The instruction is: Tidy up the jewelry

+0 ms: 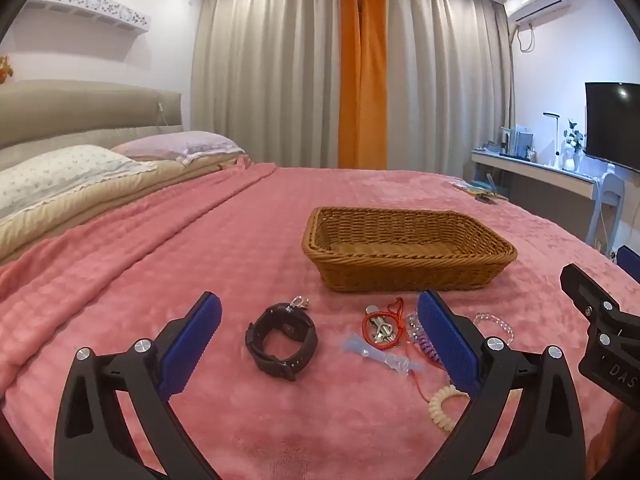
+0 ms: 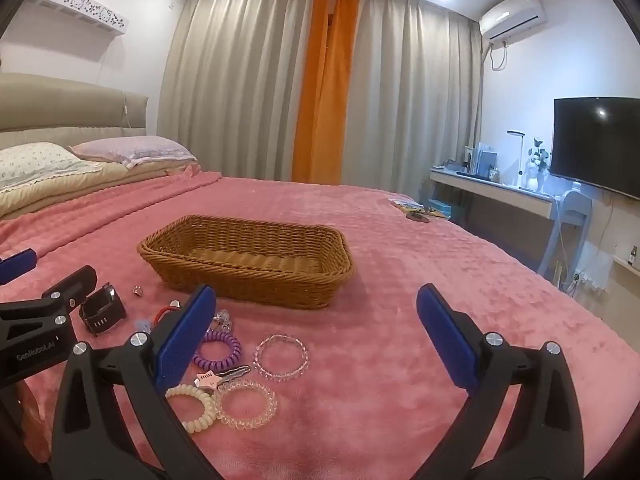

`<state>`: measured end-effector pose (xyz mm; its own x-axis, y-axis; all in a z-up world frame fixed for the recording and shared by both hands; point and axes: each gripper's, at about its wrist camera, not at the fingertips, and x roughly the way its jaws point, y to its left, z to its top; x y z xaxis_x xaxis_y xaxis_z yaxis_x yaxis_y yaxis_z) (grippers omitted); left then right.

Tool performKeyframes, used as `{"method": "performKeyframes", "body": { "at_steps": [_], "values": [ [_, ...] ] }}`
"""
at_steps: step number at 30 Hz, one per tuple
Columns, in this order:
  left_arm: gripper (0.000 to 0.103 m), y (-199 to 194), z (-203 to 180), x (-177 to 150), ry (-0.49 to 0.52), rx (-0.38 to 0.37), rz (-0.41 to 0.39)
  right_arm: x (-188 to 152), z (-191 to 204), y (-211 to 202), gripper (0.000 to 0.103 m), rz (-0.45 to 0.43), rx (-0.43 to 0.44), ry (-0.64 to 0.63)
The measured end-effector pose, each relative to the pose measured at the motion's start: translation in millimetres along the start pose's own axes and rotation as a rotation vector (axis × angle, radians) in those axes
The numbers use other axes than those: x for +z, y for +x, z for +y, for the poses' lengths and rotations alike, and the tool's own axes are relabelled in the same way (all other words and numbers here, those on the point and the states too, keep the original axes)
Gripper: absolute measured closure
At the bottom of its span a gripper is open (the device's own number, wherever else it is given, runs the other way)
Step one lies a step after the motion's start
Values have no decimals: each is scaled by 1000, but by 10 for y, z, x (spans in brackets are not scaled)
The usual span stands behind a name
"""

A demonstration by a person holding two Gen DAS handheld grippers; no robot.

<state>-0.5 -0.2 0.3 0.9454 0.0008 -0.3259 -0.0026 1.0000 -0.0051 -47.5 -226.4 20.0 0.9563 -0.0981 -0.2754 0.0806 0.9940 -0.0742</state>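
Both grippers hover wide apart and empty over the bed (image 1: pixel 240 240): the left gripper (image 1: pixel 320 344) brackets a black watch (image 1: pixel 282 338), the right gripper (image 2: pixel 316 340) stands just beside a bead bracelet (image 2: pixel 281 357). The jewelry lies loose on the blanket in front of the wicker basket (image 2: pixel 248 276), which appears empty. The watch looks stiff and comparatively heavy, best pinched across its band. The coil ties (image 2: pixel 246 404) and bracelet seem light and springy, likely to slip; one side of each ring offers the surest hold.
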Motion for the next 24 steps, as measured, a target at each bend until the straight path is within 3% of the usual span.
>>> {"method": "performKeyframes", "body": {
  "at_steps": [24],
  "values": [
    [8, 14, -28, 2, 4, -1, 3, -9, 14, 9, 8, 3, 1, -4]
  ]
}}
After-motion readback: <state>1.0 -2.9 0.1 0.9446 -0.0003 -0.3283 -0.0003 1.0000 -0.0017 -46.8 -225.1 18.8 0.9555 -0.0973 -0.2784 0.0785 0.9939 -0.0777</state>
